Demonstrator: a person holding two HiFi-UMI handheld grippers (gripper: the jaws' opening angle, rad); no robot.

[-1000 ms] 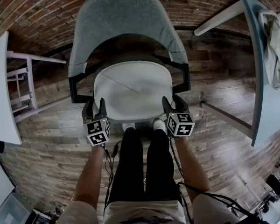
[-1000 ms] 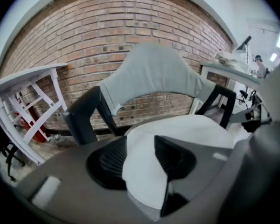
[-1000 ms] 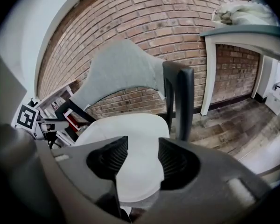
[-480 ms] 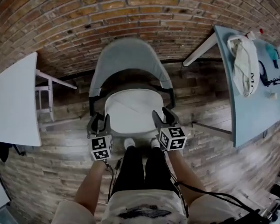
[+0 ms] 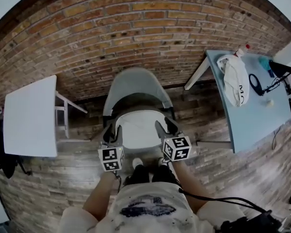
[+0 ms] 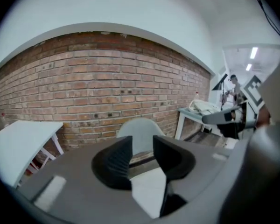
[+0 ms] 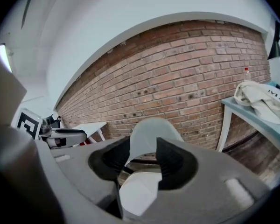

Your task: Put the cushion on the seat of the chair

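Observation:
The white cushion (image 5: 138,129) lies flat on the seat of the grey chair (image 5: 136,87), which stands against the brick wall. My left gripper (image 5: 112,133) hangs in the air over the seat's front left corner. My right gripper (image 5: 165,126) is level with it over the front right corner. Both are open and empty, and their jaws have just been closing a little with nothing between them. In the left gripper view the cushion (image 6: 147,190) and chair back (image 6: 137,130) show far beyond the left gripper (image 6: 141,155). The right gripper (image 7: 142,160) frames the same cushion (image 7: 135,192).
A white table (image 5: 29,115) stands left of the chair. A pale blue table (image 5: 254,108) on the right carries a white bag (image 5: 235,79) and cables. The brick wall (image 5: 136,28) is close behind the chair. My feet are on the plank floor (image 5: 63,178) before the seat.
Both grippers have risen well above the seat, away from the cushion, side by side. The head view has lifted, so the chair looks smaller. The cushion has stayed on the seat.

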